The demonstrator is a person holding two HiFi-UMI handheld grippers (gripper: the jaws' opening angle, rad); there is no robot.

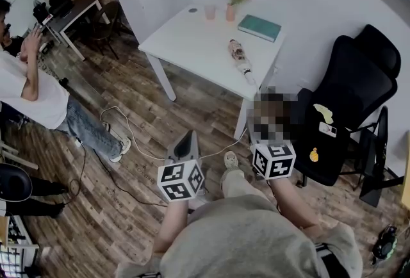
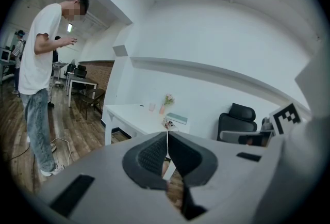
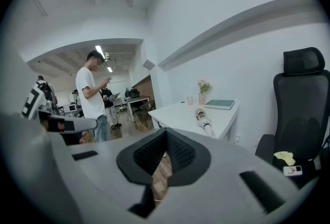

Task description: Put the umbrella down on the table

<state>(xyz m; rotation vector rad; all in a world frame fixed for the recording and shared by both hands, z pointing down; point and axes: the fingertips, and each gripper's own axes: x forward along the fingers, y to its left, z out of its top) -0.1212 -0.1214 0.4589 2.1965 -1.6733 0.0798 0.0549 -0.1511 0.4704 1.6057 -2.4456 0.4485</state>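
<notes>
Left tool [image 2: 166,138]: jaws closed together tip to tip, nothing between them. Held low over the wooden floor [image 1: 128,161], pointing toward the counter [image 1: 192,46]. Right tool [image 3: 165,136]: jaws likewise closed, holding nothing, aimed the same way. In the head view, both tools side by side near the bottom centre, in front of the holder's body.

Umbrella [image 1: 241,59]: folded, lying flat on the white counter, near its right-hand edge. Well apart from both tools, touched by neither. Lies lengthwise, one end toward the counter's near right corner, the other toward the wall.

Behind the umbrella, on the wall side of the counter: a teal book [image 1: 259,27], a small vase [image 1: 232,9] with flowers and a cup [image 1: 210,11], all apart from the umbrella.

To the right of the counter, a black chair [image 1: 352,91] with a few small items on its seat. At the left, a person [image 1: 32,88] in a white shirt and jeans standing on the floor, a pale cable [image 1: 128,136] trailing nearby.
</notes>
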